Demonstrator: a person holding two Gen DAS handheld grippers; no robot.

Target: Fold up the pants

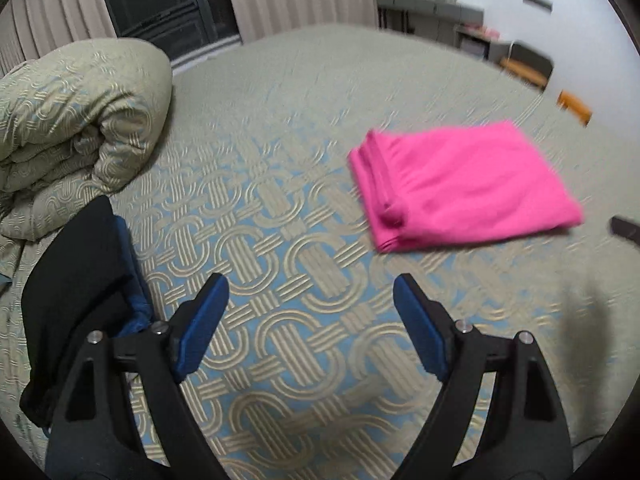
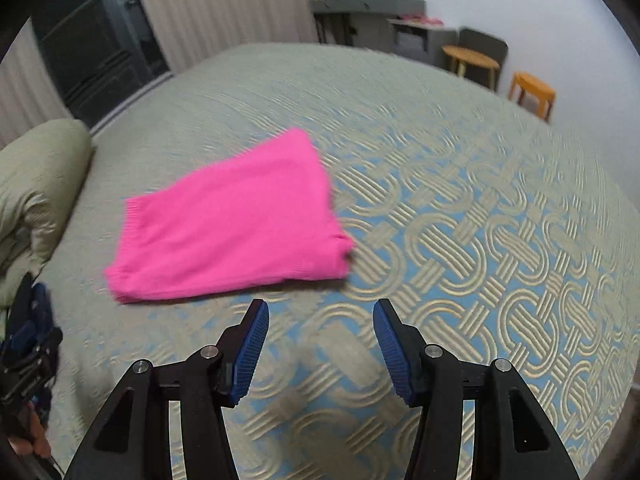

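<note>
The pink pants (image 1: 464, 184) lie folded into a flat, thick rectangle on the patterned bedspread (image 1: 280, 240), ahead and to the right of my left gripper (image 1: 311, 292). My left gripper is open and empty, above the bed. In the right wrist view the pants (image 2: 228, 224) lie ahead and to the left of my right gripper (image 2: 321, 314), which is open and empty a short way in front of their near edge. Both views are blurred by motion.
A rolled quilt (image 1: 76, 120) lies at the bed's left. Dark black and blue clothes (image 1: 80, 280) lie by my left gripper's left finger. Beyond the bed are curtains, a dark window, a grey desk (image 2: 368, 4) and an orange stool (image 2: 532, 92).
</note>
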